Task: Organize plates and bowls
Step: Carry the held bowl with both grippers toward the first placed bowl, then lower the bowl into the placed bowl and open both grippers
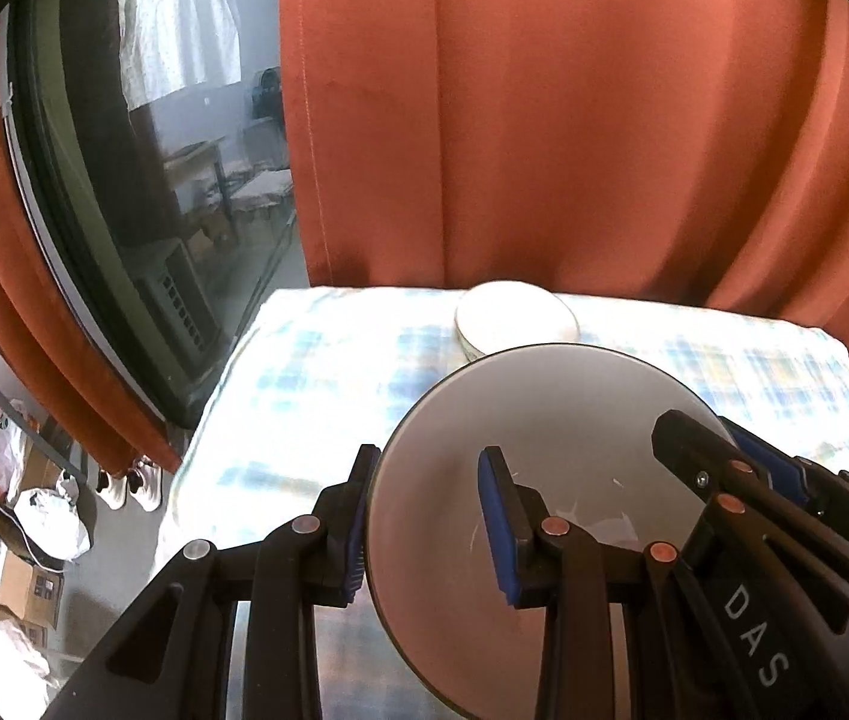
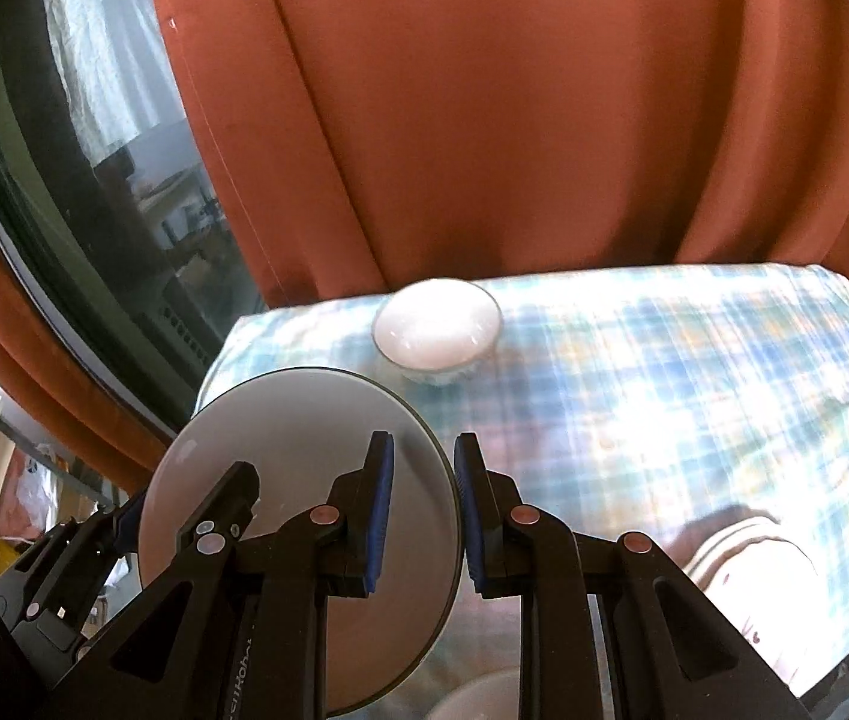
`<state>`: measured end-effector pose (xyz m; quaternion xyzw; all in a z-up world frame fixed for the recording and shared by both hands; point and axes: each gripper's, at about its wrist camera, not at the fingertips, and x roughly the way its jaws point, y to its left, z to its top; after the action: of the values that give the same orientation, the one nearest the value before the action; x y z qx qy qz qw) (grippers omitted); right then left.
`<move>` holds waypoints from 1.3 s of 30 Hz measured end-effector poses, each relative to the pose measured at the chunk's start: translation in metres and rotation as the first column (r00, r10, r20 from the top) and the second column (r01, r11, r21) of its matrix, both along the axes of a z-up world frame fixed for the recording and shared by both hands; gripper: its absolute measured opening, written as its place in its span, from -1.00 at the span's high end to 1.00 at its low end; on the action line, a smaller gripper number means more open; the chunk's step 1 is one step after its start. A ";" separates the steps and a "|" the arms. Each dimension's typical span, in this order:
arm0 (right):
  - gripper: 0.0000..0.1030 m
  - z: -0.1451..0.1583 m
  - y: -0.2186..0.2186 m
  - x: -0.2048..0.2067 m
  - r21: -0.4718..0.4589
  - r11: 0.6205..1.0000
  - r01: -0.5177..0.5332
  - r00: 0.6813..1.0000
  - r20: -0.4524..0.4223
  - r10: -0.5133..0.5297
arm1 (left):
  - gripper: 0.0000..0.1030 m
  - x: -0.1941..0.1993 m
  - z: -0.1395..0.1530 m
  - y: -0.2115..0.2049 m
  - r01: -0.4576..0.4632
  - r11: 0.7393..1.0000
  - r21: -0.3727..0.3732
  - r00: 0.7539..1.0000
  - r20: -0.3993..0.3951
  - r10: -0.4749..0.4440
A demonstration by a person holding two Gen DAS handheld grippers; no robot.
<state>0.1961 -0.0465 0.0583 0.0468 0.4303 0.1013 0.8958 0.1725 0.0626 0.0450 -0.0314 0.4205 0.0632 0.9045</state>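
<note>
Left wrist view: a grey plate (image 1: pixel 544 468) is clamped at opposite rims by left gripper (image 1: pixel 430 516) and right gripper (image 2: pixel 424 510), mid-carry; next, lowering onto the far plate stack (image 1: pixel 514 315) seems called for.

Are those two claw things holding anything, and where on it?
Yes: one grey plate. The left gripper and the right gripper each have their jaws clamped over opposite rims.

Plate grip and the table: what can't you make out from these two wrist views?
- Plate: bottom edge cut off in both views; underside unseen.
- Stack, left view: number of pieces unclear, partly behind the plate.
- Bowl, right view: overexposed, contents unreadable.
- White dish, right view: cut off by the frame edge, behind the right gripper.
- Tablecloth: blurred, glare.
</note>
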 end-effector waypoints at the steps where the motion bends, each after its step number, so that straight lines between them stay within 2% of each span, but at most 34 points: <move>1: 0.52 -0.002 -0.006 -0.005 -0.001 1.000 -0.003 1.000 0.000 0.003 | 0.38 -0.004 0.001 -0.004 0.002 1.000 0.000 1.000 0.000 -0.002; 8: 0.52 -0.007 -0.043 -0.032 -0.022 1.000 -0.004 1.000 0.003 0.004 | 0.38 -0.031 -0.007 -0.033 0.005 1.000 -0.022 1.000 -0.003 -0.005; 15: 0.52 -0.025 -0.072 -0.054 -0.059 0.998 -0.008 0.999 -0.035 0.006 | 0.38 -0.055 -0.030 -0.059 -0.008 0.998 -0.066 0.999 -0.047 0.005; 19: 0.52 -0.042 -0.082 -0.064 -0.071 0.997 -0.020 0.997 -0.070 0.015 | 0.38 -0.066 -0.047 -0.069 -0.013 0.998 -0.064 0.996 -0.085 0.008; 28: 0.52 -0.076 -0.087 -0.080 -0.082 0.995 -0.062 0.987 -0.155 0.049 | 0.38 -0.089 -0.080 -0.077 -0.033 0.998 -0.053 0.985 -0.169 0.023; 39: 0.52 -0.100 -0.085 -0.084 -0.080 0.992 -0.100 0.974 -0.213 0.081 | 0.38 -0.092 -0.100 -0.077 -0.057 0.998 -0.039 0.973 -0.227 0.047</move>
<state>0.1116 -0.1320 -0.0421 -0.0030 0.5282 0.1172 0.8410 0.0806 -0.0145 -0.0554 -0.0555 0.5211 0.0803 0.8479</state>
